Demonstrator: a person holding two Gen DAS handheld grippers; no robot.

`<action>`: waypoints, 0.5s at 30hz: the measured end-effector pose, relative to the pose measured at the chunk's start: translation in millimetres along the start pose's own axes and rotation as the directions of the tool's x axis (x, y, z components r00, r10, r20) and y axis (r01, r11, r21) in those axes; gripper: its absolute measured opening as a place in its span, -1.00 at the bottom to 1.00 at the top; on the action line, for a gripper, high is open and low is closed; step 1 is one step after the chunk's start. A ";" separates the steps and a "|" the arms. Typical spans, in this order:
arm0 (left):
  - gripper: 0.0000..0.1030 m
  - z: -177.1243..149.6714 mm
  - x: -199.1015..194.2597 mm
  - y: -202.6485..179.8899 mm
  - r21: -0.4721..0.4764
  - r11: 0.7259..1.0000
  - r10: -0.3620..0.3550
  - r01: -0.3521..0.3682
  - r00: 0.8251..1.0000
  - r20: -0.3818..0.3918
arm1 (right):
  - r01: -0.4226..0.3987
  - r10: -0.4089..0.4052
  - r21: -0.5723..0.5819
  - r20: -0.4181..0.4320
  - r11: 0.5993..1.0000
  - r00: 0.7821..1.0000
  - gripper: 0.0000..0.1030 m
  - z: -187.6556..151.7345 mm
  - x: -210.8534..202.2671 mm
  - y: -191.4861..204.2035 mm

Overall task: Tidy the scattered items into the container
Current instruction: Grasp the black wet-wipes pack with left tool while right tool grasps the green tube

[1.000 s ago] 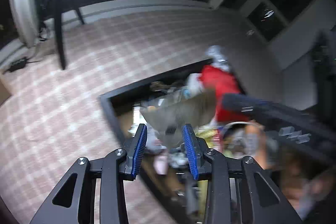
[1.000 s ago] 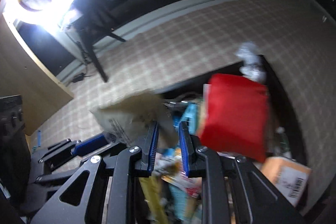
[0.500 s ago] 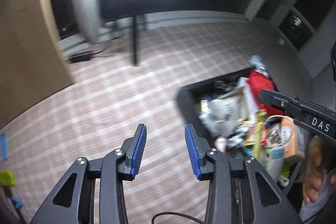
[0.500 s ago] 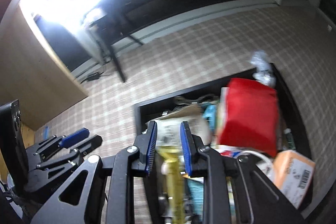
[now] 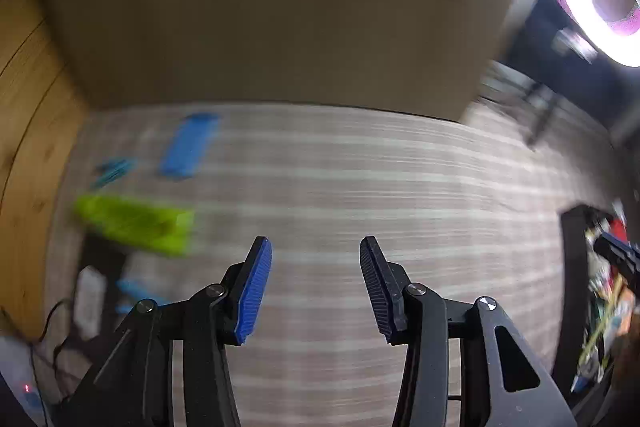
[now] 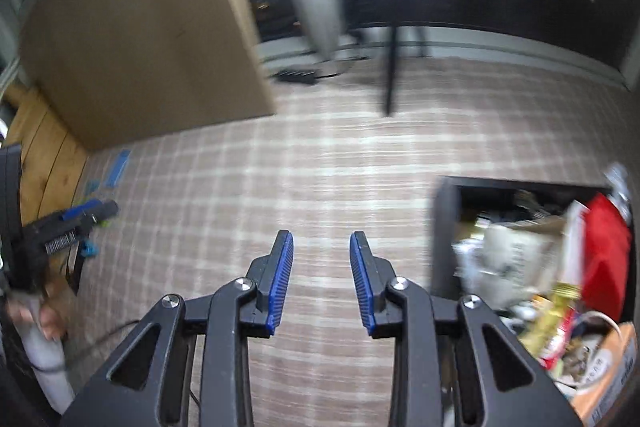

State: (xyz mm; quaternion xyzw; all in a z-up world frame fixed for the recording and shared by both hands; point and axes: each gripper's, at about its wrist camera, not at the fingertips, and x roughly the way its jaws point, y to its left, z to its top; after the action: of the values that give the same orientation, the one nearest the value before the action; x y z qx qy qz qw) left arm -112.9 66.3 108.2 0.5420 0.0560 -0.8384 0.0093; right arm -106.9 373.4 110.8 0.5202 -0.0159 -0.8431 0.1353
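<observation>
Brimming black container (image 6: 444,227), mixed clutter

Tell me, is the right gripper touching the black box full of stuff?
Apart. In the right wrist view the right gripper hangs open over checked carpet, with the black box off to its side.

Right hand-held gripper (image 6: 321,281) over plaid carpet (image 6: 320,179), blue pads (image 6: 280,287) apart with nothing between; jaws have just been opening. Black container (image 6: 444,235) at right, crammed: red bag (image 6: 604,259), yellow bottle (image 6: 556,311), orange box (image 6: 608,367). Left hand-held gripper (image 6: 92,211) at far left. Blue strip (image 6: 118,167) near wooden panel (image 6: 140,27).
</observation>
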 end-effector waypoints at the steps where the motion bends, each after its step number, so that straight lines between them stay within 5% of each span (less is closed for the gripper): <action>1: -0.15 -1.3 0.3 17.9 -0.025 0.999 0.020 -0.020 1.000 -0.001 | -0.009 0.009 -0.031 -0.008 0.999 1.000 -0.43 1.4 5.3 13.2; 8: -0.15 -11.9 3.9 137.6 -0.243 0.965 0.099 -0.102 0.995 -0.024 | -0.099 0.094 -0.240 -0.032 0.966 0.995 -0.43 22.7 32.9 110.7; 15: -0.15 -7.2 23.1 207.6 -0.396 0.912 0.091 -0.106 0.994 -0.056 | -0.233 0.192 -0.427 -0.138 0.874 0.972 -0.43 28.0 82.8 221.2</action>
State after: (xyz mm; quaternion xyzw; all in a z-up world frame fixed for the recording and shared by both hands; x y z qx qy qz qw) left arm -100.1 -138.1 66.9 0.5461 0.1984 -0.7979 0.1605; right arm -119.7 137.0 88.5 0.5091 0.1241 -0.7800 0.3419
